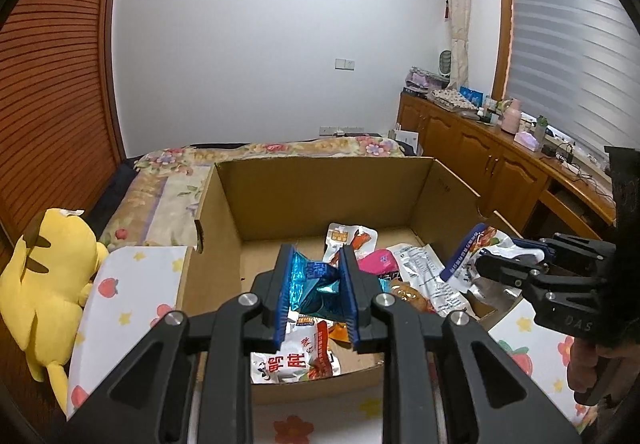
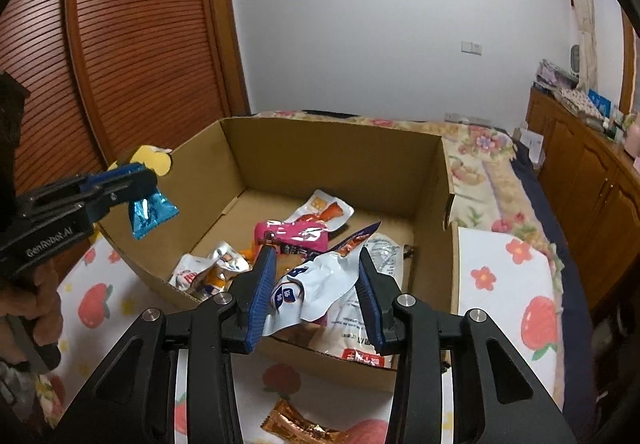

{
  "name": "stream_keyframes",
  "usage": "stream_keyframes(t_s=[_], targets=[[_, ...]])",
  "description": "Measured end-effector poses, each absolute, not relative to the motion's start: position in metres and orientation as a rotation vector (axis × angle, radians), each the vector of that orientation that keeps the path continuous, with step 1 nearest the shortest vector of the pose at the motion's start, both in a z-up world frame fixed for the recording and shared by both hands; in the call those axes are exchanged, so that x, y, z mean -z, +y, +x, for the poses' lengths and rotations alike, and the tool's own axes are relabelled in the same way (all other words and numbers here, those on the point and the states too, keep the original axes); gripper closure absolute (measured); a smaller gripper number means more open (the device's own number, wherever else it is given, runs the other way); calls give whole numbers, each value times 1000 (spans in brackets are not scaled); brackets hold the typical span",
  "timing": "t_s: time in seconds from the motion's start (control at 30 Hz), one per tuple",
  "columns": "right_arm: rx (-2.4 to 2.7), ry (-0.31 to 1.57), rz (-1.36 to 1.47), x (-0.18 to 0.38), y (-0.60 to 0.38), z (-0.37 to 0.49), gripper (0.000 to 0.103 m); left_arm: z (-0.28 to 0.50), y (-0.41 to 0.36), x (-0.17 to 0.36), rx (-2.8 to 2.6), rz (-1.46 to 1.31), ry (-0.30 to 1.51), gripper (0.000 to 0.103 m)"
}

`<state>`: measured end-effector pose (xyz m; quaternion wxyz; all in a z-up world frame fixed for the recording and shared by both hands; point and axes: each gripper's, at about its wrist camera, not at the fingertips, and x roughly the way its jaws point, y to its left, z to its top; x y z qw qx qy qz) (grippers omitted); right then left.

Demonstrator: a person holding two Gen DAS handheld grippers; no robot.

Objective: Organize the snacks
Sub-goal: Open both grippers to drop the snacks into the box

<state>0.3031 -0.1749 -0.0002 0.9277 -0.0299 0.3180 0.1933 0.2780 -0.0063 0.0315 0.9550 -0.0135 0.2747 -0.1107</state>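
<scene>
An open cardboard box (image 1: 320, 196) sits on a strawberry-print cloth and holds several snack packets. My left gripper (image 1: 317, 249) is shut on a crumpled blue foil packet (image 1: 316, 284) and hangs over the near left part of the box. From the right wrist view the same left gripper (image 2: 140, 180) and blue foil packet (image 2: 150, 214) show above the box's left wall (image 2: 160, 244). My right gripper (image 2: 315, 252) is shut on a crumpled white packet with blue and red print (image 2: 320, 280), above the box's near right corner. The right gripper (image 1: 486, 262) also shows in the left wrist view.
In the box lie a pink packet (image 2: 296, 234), a white-orange packet (image 2: 324, 210), a silvery packet (image 2: 216, 268) and a large white packet (image 2: 360, 324). An orange-brown wrapper (image 2: 296, 424) lies on the cloth in front. A yellow plush toy (image 1: 48, 276) sits left; wooden cabinets (image 1: 480, 152) line the right.
</scene>
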Motion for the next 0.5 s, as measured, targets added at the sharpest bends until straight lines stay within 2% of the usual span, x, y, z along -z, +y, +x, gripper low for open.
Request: stream_keyframes(t_s=[0.1,0.13,0.17,0.23,0.33,0.43,0.5], targets=[[-403,657,-47,2,-174,305,64,278,-8,-31,227,-26,561,76],[-408,660,-43,2,-174,306,64,277,-9,-31,227,-23,557,69],[-414,657,-42,3,-174,305,59,276,-9,-31,228,-21,553,63],[-421,637,-44,3,-174,301,53,273,-10,-31,229,-15,546,62],[-428,630,-33,2,-176,297,53,270,-13,-32,224,-3,548,54],[-444,614,-19,-3,-180,287,53,264,-16,-33,227,23,540,52],[-460,602,-16,-7,-182,276,53,258,-20,-32,236,48,535,44]])
